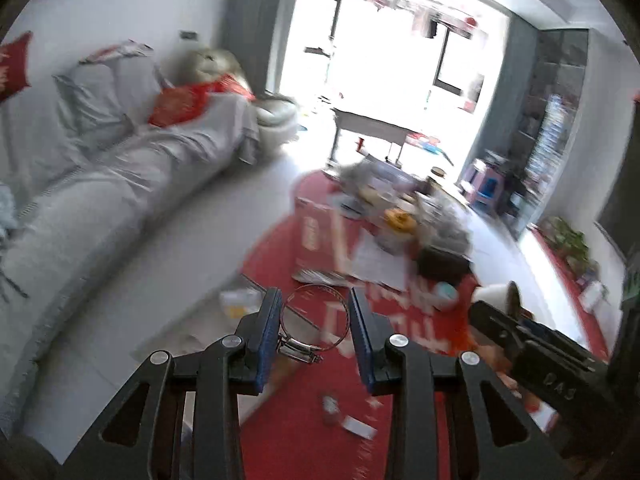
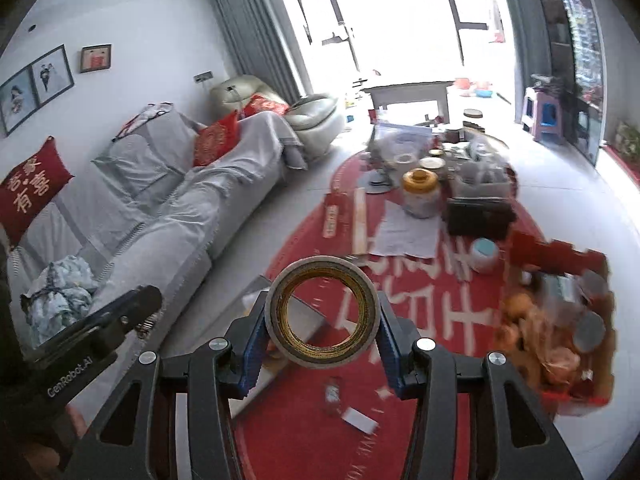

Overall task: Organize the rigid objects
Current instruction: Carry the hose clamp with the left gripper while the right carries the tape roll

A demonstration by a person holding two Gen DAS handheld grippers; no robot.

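Note:
My left gripper [image 1: 314,320] is shut on a thin metal hose clamp ring [image 1: 316,312], its screw housing [image 1: 298,350] hanging by the left pad. My right gripper [image 2: 322,320] is shut on a roll of tape [image 2: 323,312], held upright with its hole facing the camera, above the red round mat [image 2: 420,320]. The right gripper with the tape roll [image 1: 498,294] also shows at the right of the left wrist view. The left gripper body [image 2: 108,328] shows at the lower left of the right wrist view.
On the mat lie a yellow-lidded jar [image 2: 420,196], a black box [image 2: 478,216], papers [image 2: 408,232], a small round tin [image 2: 484,256] and a small card [image 2: 360,420]. A cardboard box of items [image 2: 560,320] sits right. A grey sofa [image 2: 160,216] runs along the left.

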